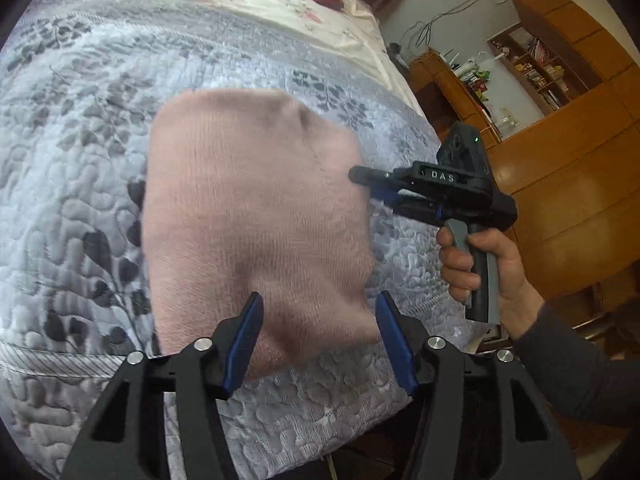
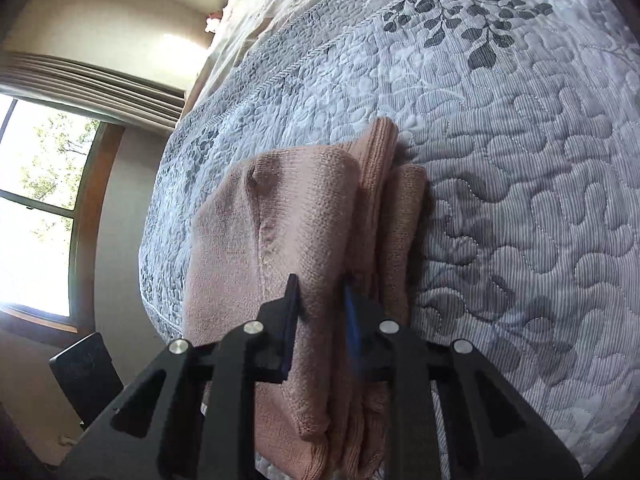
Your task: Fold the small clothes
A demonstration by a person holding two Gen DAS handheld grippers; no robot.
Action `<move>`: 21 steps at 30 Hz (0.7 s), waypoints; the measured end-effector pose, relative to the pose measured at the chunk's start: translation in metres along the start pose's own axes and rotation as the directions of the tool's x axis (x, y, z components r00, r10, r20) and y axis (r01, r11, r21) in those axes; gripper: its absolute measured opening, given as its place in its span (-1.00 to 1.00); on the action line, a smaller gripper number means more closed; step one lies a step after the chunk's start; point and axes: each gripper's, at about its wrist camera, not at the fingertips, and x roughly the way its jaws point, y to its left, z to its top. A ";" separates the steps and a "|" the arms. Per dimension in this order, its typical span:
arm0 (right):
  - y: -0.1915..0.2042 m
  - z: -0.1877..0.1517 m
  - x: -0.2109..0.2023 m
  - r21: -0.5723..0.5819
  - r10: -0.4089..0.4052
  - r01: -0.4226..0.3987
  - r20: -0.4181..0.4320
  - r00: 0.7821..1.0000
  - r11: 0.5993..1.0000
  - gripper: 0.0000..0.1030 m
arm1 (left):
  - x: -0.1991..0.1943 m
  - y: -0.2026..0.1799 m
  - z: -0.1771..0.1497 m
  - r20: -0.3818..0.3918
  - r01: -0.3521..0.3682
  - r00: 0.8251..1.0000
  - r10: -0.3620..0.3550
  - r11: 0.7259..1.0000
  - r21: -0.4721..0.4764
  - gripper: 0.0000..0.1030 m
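Two grippers | left gripper (image 1: 320, 336) jaws spread wide over folded pink sweater (image 1: 256, 216) | right gripper (image 2: 320, 300) jaws straddle sweater's layered edge, grip unclear | grey quilt (image 1: 80, 160) beneath

Open quilted bed (image 1: 72, 168) all round the folded pink sweater (image 1: 248, 216): wide bare cover to its left and far side. On the right edge the right tongs (image 1: 360, 178) crowd in, touching the knit. Near side, the left tongs (image 1: 320, 340) straddle the corner, jaws wide apart.

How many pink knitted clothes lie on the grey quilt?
1: a folded pink knit garment lies mid-quilt, its layered edge between the right gripper jaws. More pieces may hide within the folds.
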 end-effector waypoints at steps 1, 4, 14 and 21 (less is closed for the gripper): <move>0.001 0.001 -0.007 0.002 -0.001 0.001 0.031 1.000 1.000 -0.74 | 0.013 0.003 -0.001 -0.025 -0.005 1.000 0.005 1.000 -0.010 0.03; -0.015 0.008 -0.016 0.046 -0.045 0.041 0.081 0.996 0.998 -0.87 | 0.034 0.002 -0.008 -0.081 -0.017 0.997 0.017 1.000 0.001 0.02; 0.017 0.016 -0.030 -0.069 -0.048 0.056 0.118 0.992 0.996 -0.72 | -0.036 0.023 0.100 0.125 0.167 0.979 -0.163 0.985 -0.029 0.03; 0.010 0.011 0.022 -0.209 -0.188 0.187 0.012 0.982 0.960 -1.00 | 0.036 0.069 0.135 0.013 0.070 0.997 -0.070 0.994 -0.079 -0.21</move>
